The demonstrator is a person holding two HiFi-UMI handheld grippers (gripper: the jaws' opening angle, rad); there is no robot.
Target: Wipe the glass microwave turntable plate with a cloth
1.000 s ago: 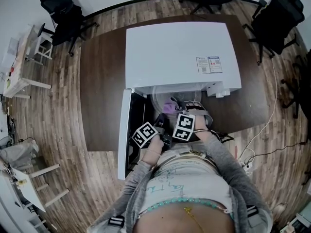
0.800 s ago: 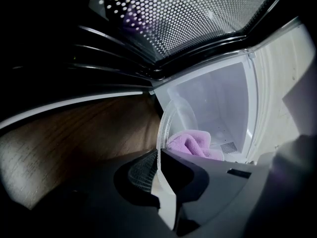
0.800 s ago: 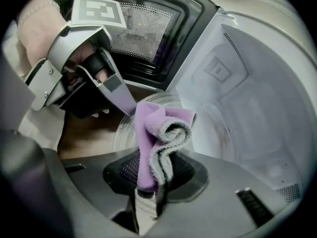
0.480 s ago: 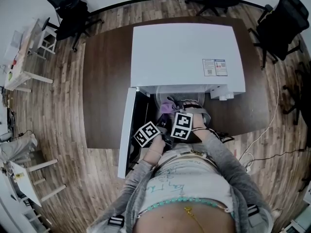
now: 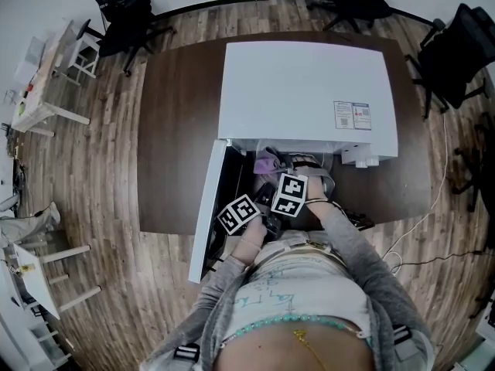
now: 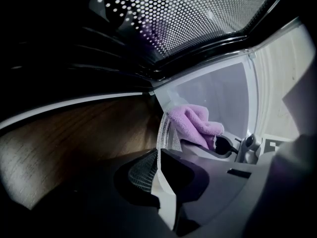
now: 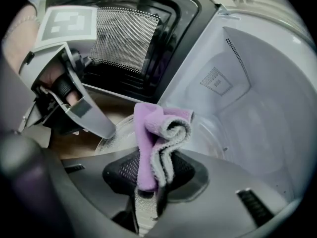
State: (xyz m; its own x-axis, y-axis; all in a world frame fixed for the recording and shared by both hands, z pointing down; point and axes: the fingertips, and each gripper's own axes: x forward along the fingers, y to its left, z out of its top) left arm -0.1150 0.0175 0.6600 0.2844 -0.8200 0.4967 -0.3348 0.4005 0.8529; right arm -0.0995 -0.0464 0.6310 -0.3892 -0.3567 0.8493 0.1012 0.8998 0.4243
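The glass turntable plate [image 7: 210, 133] sits tilted at the mouth of the white microwave [image 5: 309, 91]. My left gripper [image 6: 157, 170] is shut on the plate's near rim [image 6: 161, 133]; in the right gripper view its fingertip [image 7: 104, 129] rests on that rim. My right gripper [image 7: 148, 185] is shut on a folded purple cloth [image 7: 158, 138], which stands up from the jaws over the plate. From the left gripper view the cloth [image 6: 194, 125] lies against the plate's face. In the head view both grippers, left [image 5: 259, 199] and right [image 5: 272, 172], are at the microwave opening with the cloth [image 5: 267, 163].
The microwave door [image 7: 129, 38] hangs open on the left, close beside my left gripper. The white cavity walls [image 7: 257, 93] enclose the plate on the right. The microwave stands on a brown table [image 5: 166, 130], with office chairs [image 5: 116, 10] around it.
My right gripper has carried the cloth a little leftward across the plate, toward the door side. The left gripper has kept still on the rim.
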